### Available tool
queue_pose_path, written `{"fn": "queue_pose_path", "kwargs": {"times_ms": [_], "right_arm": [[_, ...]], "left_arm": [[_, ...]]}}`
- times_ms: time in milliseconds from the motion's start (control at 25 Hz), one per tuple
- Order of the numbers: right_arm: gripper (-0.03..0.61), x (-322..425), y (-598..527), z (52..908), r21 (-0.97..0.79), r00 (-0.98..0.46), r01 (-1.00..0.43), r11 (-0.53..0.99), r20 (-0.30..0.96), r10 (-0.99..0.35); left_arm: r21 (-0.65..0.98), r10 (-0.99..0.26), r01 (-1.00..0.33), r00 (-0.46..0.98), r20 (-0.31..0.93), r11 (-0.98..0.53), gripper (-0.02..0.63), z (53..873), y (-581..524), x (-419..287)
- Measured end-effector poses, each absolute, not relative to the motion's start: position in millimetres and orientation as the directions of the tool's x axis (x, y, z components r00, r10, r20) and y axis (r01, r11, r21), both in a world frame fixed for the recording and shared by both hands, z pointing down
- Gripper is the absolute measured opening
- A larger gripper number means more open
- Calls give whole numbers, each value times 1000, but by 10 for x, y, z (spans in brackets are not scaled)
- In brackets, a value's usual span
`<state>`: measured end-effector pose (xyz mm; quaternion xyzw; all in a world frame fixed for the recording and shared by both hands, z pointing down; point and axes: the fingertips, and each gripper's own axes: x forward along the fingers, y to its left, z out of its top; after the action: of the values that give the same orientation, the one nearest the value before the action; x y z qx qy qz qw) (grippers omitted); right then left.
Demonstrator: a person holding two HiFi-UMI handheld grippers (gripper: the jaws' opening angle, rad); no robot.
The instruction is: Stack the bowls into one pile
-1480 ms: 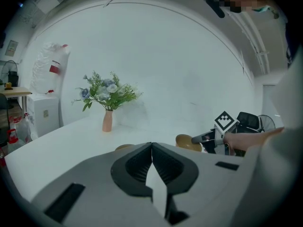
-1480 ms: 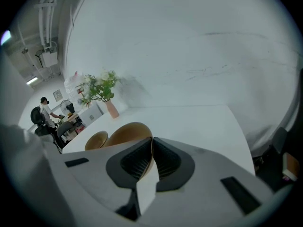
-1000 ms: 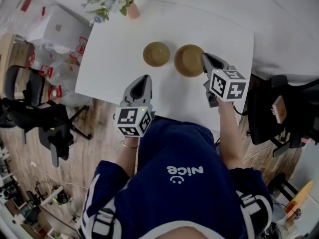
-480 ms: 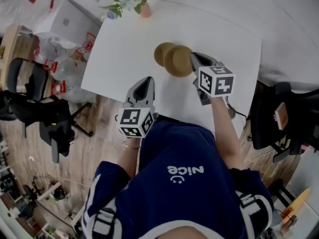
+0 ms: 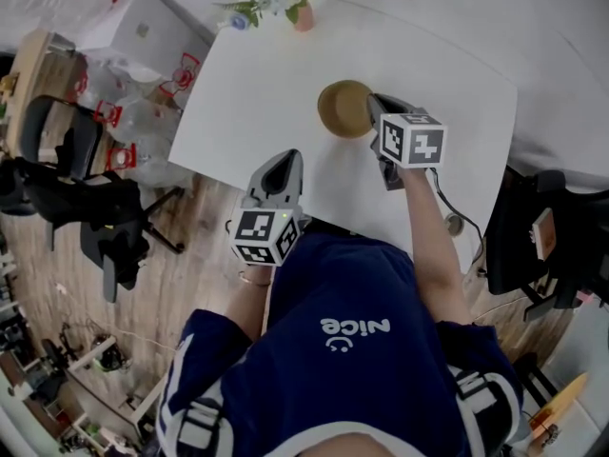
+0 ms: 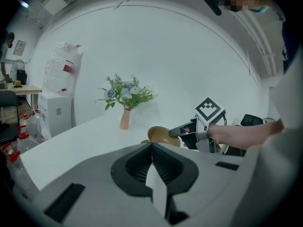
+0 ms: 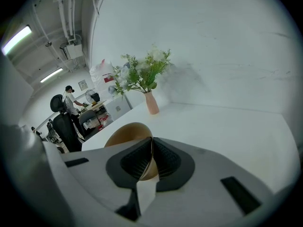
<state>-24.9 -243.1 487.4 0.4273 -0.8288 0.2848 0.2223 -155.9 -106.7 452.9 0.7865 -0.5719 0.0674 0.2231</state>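
hand-held grippers, two: right hand-held gripper point(image 5: 375, 106) pinching the rim of the brown bowl point(image 5: 343, 109); left hand-held gripper point(image 5: 287, 160) pressed together, empty, at the near edge.
tabletop point(image 5: 257, 93), one, white.
vase of flowers point(image 5: 303, 15), one.
bowls: one held mid-tabletop, a second bowl point(image 6: 144, 141) apparently just beneath it.
step, judged: nesting. next: seat it level, then release.

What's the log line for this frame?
left gripper: shut, empty | right gripper: shut on bowl rim | other bowl: not clearly visible
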Motion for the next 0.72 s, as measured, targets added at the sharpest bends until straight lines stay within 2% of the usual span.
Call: {"fn": "queue_pose_path", "kwargs": {"times_ms": [320, 720], "right_arm": [[34, -319, -2581, 5085, -253, -494, -855, 453, 664, -561], [34, -401, -2640, 5313, -173, -471, -845, 506, 691, -549]], "left_arm": [[274, -875, -937, 310, 372, -215, 17, 4566, -1047, -1754], [258, -870, -945, 295, 395, -203, 17, 4592, -1072, -1819]]}}
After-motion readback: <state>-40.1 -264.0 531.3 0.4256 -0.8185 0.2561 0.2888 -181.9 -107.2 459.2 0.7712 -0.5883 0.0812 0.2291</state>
